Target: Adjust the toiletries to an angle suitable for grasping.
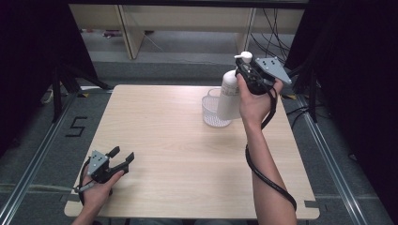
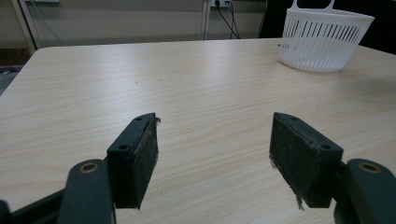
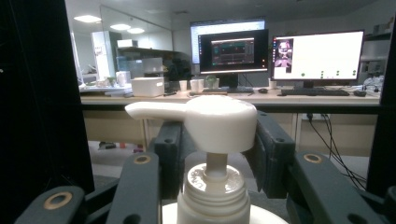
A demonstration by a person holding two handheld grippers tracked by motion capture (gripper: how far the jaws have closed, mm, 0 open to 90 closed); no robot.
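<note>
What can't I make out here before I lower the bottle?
- Whether the bottle's base is above or already inside the basket: high view, the bottle covers the basket's right side.
- Bottle body below the collar: right gripper view, cut off by the bottom edge.
- Basket's handle top: left gripper view, cut off by the top edge.

Left gripper (image 1: 123,159): held low at the near left of the high view, gripped from behind by the left hand (image 1: 98,187). Jaws point forward and to the right, spread wide apart, nothing between the pads (image 2: 144,154).

Right gripper (image 1: 244,70): raised at the far right, right hand (image 1: 256,101) wrapped under its body, forearm stretched forward from the near edge, cable looping along it. Jaws part-closed, clamping an object between them, pads pressing both sides.
</note>
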